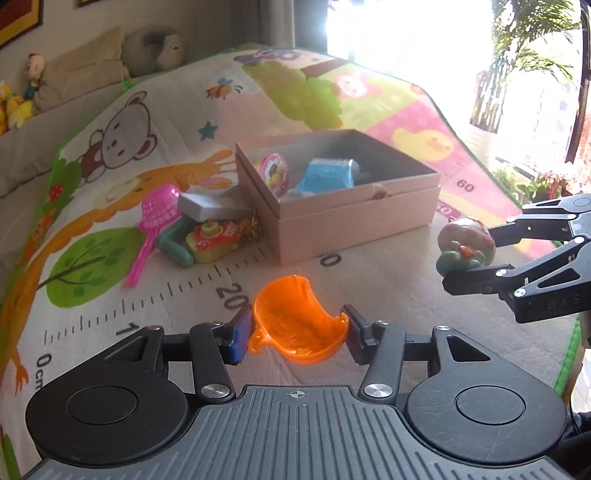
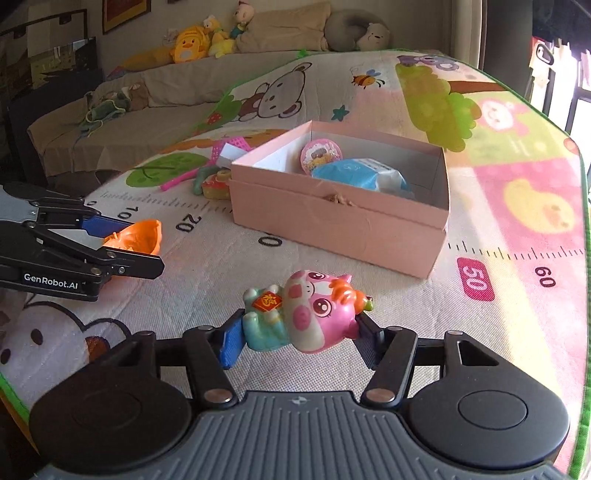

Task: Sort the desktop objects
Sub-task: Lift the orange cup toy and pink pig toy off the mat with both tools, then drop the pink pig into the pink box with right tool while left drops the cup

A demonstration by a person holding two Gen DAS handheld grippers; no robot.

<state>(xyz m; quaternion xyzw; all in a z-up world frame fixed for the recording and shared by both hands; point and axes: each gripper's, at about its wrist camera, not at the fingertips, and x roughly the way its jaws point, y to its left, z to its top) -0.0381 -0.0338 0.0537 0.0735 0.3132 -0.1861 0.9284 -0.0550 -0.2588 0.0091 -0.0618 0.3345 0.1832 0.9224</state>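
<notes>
My left gripper (image 1: 297, 332) is shut on an orange plastic scoop (image 1: 295, 325) and holds it above the play mat; it also shows in the right wrist view (image 2: 135, 236). My right gripper (image 2: 301, 332) is shut on a pink pig figurine (image 2: 306, 314), held above the mat; it shows at the right of the left wrist view (image 1: 467, 245). The open pink box (image 1: 369, 214) stands ahead of both grippers and holds a blue packet (image 1: 327, 177) and a round pink toy (image 1: 275, 173); the box also shows in the right wrist view (image 2: 332, 218).
Left of the box lie a pink toy net (image 1: 155, 221), a grey flat box (image 1: 210, 208), a yellow toy camera (image 1: 214, 240) and a green piece (image 1: 171, 245). A sofa with plush toys (image 2: 199, 44) runs behind the mat. A bright window (image 1: 406, 33) is at the far right.
</notes>
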